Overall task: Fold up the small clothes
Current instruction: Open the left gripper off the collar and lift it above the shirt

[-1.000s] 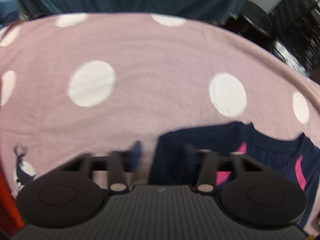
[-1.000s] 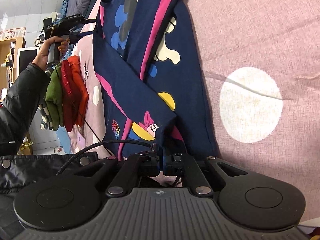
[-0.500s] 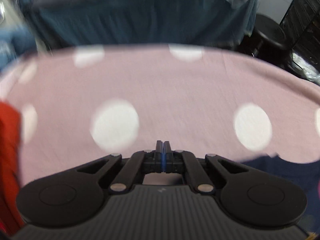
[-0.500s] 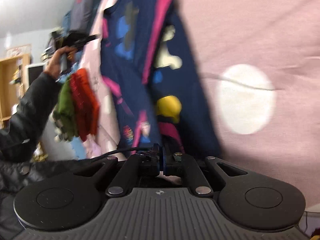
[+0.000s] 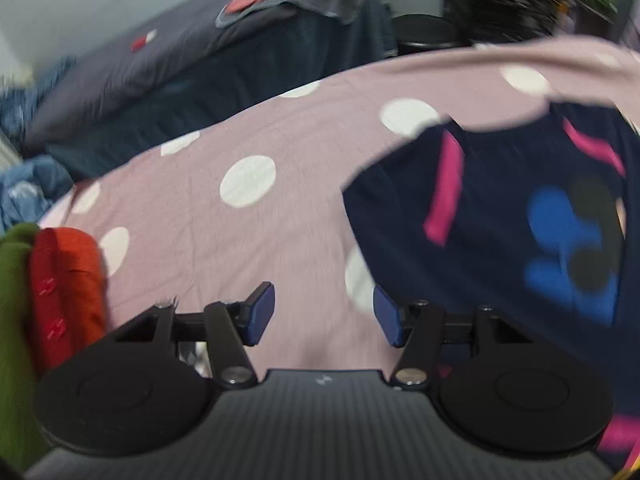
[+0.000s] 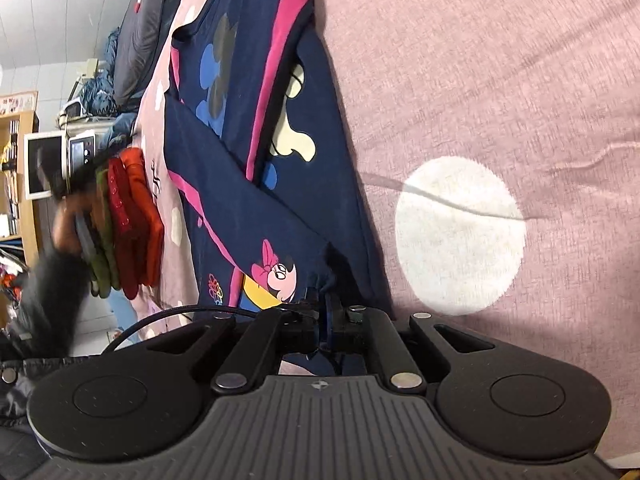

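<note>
The right tongs (image 6: 322,330) are pressed together on a hem of the navy shirt (image 6: 256,168), which is laid on the bed (image 6: 500,80), its long axis running away from them. The left tongs (image 5: 324,316) are spread and empty (nothing between the pads), the shirt lying to their right; the right hand is judged nearer. The pinched hem is partly hidden, and the left view is blurred.
</note>
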A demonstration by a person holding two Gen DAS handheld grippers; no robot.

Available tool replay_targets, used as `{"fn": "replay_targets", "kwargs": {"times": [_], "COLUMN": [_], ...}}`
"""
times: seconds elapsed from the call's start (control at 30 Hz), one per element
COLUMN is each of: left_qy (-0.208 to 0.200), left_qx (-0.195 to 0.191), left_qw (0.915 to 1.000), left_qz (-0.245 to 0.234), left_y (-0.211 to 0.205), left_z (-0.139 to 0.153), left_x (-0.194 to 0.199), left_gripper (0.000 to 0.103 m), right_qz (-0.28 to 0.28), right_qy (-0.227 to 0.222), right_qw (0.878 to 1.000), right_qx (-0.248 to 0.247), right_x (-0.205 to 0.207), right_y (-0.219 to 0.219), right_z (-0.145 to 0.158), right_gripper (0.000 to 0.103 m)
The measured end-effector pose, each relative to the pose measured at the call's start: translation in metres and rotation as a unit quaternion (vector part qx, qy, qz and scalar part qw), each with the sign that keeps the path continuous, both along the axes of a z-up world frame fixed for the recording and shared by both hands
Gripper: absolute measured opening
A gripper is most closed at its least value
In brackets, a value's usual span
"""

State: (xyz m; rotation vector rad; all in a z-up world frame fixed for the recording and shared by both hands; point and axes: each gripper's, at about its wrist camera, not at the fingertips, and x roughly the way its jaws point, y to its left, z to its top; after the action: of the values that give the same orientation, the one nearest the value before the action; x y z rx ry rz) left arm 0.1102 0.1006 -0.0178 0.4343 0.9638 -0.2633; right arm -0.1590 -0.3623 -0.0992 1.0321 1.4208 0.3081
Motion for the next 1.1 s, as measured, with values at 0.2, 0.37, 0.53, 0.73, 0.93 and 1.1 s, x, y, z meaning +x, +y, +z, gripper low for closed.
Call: {"fn": "replay_targets", "kwargs": {"times": [0.2,0.37,0.53,0.73,0.93,1.1], "left_qy": [-0.025,-0.042,-0.098,-0.074,-0.046,-0.021], "left_qx": [0.047,0.101,0.116,0.071,0.021,-0.068], "left_qw": [0.9902,0.9820,0.9873,0.9786,0.9758,0.9862], "left_qz": [-0.129,-0.154,-0.047,0.178,0.213,0.150], "left_y": [-0.013,-0.047,-0.049,0.015,0.051,0.032], "left_z": [-0.031,-0.071,-0.086,-0.078,-0.059,-0.040], "left_x": [-0.106,-0.117,-0.077,-0.014,-0.001,-0.021], "left_gripper": [0.054,0.056,0.063,0.071,0.070,0.073], "right_qz": [0.006,0.013,0.018,0.013,0.010,0.003], "right_qy": [0.009,0.009,0.006,0.005,0.002,0.001], "right_qw": [1.000,1.000,1.000,1.000,1.000,1.000], "right_qx": [0.005,-0.001,-0.009,-0.021,-0.019,-0.016], "right_x": [0.000,0.001,0.000,-0.001,-0.002,-0.004], "right_y": [-0.002,-0.001,0.005,0.010,0.012,0.010], "right_z": [0.000,0.002,0.005,0.004,0.004,0.002], "right_gripper": [0.006,0.007,0.007,0.007,0.007,0.014]}}
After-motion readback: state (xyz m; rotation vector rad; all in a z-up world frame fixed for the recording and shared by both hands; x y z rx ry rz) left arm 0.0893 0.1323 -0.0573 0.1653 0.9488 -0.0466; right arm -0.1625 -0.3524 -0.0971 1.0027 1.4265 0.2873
